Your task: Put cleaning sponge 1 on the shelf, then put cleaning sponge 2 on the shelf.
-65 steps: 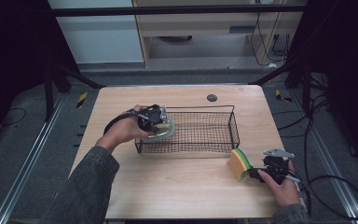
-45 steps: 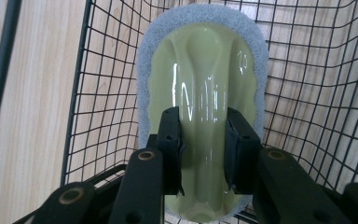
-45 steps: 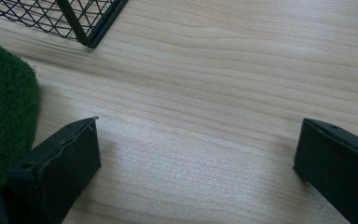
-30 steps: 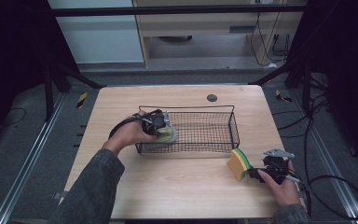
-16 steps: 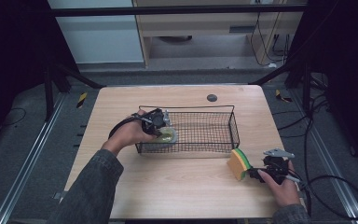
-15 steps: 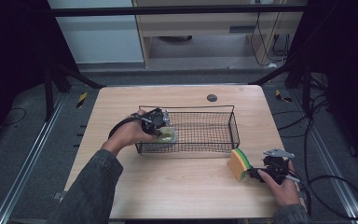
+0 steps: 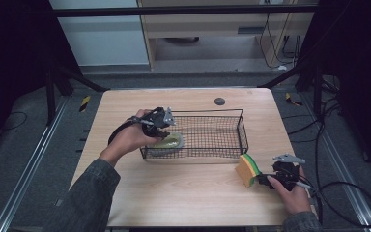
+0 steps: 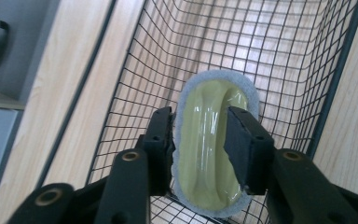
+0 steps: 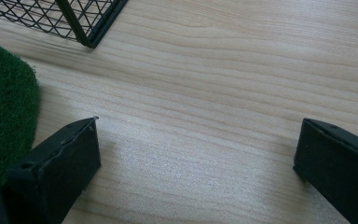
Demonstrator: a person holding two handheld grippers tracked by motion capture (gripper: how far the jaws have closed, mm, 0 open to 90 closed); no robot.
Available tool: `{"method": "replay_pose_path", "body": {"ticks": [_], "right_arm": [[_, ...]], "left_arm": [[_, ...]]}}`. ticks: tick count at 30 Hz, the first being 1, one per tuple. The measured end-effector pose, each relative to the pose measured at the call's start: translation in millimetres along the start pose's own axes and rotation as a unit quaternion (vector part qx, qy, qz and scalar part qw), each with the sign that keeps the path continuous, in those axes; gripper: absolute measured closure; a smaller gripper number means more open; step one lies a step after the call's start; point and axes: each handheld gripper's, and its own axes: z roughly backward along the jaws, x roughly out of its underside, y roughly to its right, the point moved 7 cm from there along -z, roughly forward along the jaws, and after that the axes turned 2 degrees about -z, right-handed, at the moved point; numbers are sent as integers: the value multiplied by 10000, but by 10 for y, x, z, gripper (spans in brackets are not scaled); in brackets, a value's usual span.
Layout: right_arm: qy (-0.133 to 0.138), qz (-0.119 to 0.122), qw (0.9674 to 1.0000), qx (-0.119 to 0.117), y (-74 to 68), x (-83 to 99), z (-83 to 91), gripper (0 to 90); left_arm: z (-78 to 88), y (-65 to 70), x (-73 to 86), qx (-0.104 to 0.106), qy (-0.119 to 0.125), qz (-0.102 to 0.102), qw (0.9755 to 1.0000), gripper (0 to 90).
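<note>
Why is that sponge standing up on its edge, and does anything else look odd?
The sponge stands on edge beside the basket, just left of the right tongs, which are open around bare table. It isn't damaged. The pale scrubber lies flat inside the basket. Nothing is spilled or broken.

In the high view the tabletop (image 7: 183, 193) is evenly and softly lit from above, while the surroundings at both sides fall into near black. Shadows under the wire basket (image 7: 241, 130) are faint and short. The picture is slightly soft but not blurred. In the left gripper view, white glare streaks the glossy yellow-green scrubber (image 8: 212, 140), and the near tongs (image 8: 200, 149) are a little out of focus. The right gripper view is bright, with soft shadows beside its tongs (image 9: 196, 154).
</note>
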Motion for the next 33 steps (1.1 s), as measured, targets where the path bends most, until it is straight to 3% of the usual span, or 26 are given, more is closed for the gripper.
{"method": "replay_pose_path", "body": {"ticks": [3,6,9,14,16,18,21,24,27,29,30,31,32,33], "right_arm": [[0,0,10000,0,0,0,0,6],[0,-2,10000,1,0,0,0,5],[-1,-4,10000,1,-1,0,0,5],[-3,-3,10000,4,0,0,0,5],[1,-12,10000,-2,-2,-1,0,5],[1,-11,10000,-3,-2,-1,-1,5],[-14,-3,10000,-5,-1,-2,0,6],[-165,20,9998,-76,23,-17,34,93],[-27,-155,9998,-140,58,-80,139,100],[-115,40,9999,68,91,-94,234,149],[-198,73,9997,112,96,-82,267,154],[-261,108,9995,119,91,-65,309,171],[-318,168,9993,100,79,-40,355,185],[-372,234,9990,85,58,-4,410,196]], "left_arm": [[64,-9,-7,-161,39,111,9998,507],[126,-45,-15,-365,110,472,9982,335],[162,-52,2,-421,128,754,9962,202],[222,-22,65,-378,299,1189,9917,116],[259,-17,116,-336,406,1456,9879,104],[296,-11,169,-407,476,1589,9853,95],[381,34,308,-448,696,1882,9786,88],[439,96,439,-550,875,2007,9742,78],[484,204,656,-628,994,2191,9686,71],[483,281,817,-672,995,2313,9654,65],[477,321,894,-686,1009,2422,9625,63],[462,356,973,-692,999,2479,9611,63],[435,403,1057,-705,1037,2601,9574,63],[416,424,1113,-738,1018,2642,9562,63]]}}
